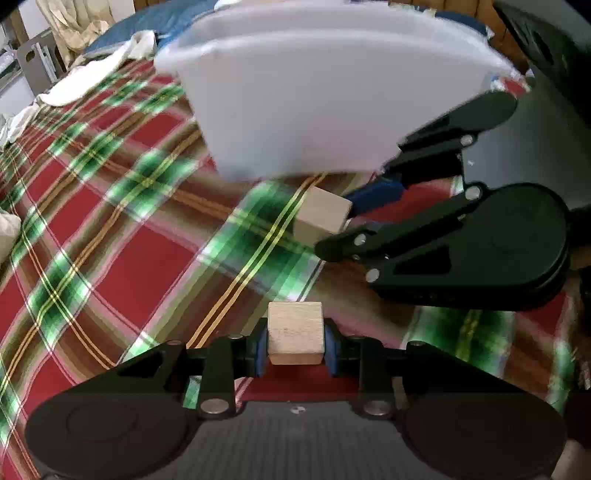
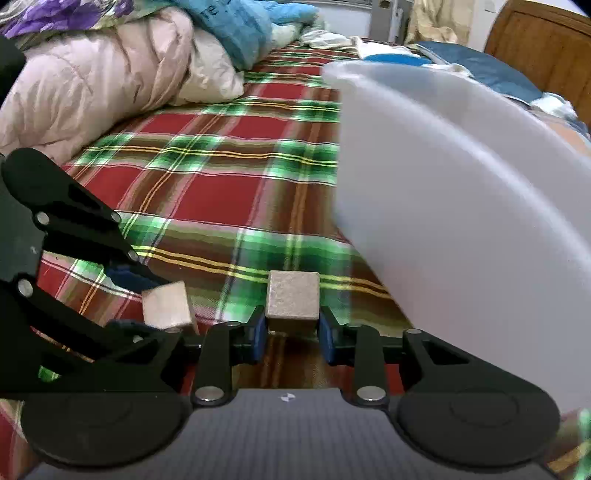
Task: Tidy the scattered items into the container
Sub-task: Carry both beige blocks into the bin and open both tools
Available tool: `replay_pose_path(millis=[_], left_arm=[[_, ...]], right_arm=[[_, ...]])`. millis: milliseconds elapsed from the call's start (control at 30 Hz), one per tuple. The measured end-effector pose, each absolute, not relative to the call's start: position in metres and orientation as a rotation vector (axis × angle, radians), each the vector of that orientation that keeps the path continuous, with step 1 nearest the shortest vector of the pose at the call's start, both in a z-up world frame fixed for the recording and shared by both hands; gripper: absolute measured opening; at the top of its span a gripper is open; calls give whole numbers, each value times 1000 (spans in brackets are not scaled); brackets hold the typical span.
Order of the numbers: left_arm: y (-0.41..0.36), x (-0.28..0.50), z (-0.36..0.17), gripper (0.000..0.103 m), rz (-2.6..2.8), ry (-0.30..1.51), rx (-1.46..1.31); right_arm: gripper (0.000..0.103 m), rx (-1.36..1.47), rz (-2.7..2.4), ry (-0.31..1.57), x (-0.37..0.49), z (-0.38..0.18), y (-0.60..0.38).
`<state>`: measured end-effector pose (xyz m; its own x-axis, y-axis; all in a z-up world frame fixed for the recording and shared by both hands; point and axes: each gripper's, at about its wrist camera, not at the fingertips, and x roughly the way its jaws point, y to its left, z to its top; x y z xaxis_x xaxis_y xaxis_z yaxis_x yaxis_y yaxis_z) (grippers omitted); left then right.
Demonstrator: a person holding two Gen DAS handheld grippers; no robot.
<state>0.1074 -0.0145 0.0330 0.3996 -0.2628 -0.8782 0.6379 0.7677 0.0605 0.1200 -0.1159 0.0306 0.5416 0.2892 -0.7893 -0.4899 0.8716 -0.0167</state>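
While your left gripper (image 1: 295, 345) pinches a pale wooden cube (image 1: 295, 332) squarely between its blue pads (image 1: 260, 345), your right gripper (image 2: 291, 325) does the same with a second wooden cube (image 2: 293, 297), its own blue pads (image 2: 258, 334) pressed against the block's two sides. Both claws are closed onto their blocks, and each cube sits upright with a flat face toward the camera.

From your left wrist view, the right gripper (image 1: 334, 225) comes in from the right edge, its black fingers angled toward the middle with the second cube (image 1: 321, 216) at their tips. From your right wrist view, the left gripper (image 2: 155, 306) enters from the left edge, carrying its cube (image 2: 168, 304) tilted slightly.

Just beyond both claws stands the white plastic container (image 1: 314, 110), motion-blurred, its curved wall filling the upper middle of the left view and the right side of the right view (image 2: 461, 221). Neither cube is inside it; both are held beside its outer wall.

Under everything lies a red-and-green plaid bedspread (image 2: 221, 184). Farther back, you can see a rumpled pink quilt (image 2: 92, 81), a blue blanket (image 2: 240, 26) and a wooden headboard (image 2: 546, 48).
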Motion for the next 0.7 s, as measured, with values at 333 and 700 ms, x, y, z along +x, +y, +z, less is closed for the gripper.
replay_pose_path(millis=[333, 700], left_arm=[[-40, 104, 128, 33, -578, 862, 394], [-79, 145, 209, 33, -592, 753, 309]], right_arm=[[32, -161, 389, 865, 111, 96, -153], [32, -98, 317, 775, 127, 158, -181]])
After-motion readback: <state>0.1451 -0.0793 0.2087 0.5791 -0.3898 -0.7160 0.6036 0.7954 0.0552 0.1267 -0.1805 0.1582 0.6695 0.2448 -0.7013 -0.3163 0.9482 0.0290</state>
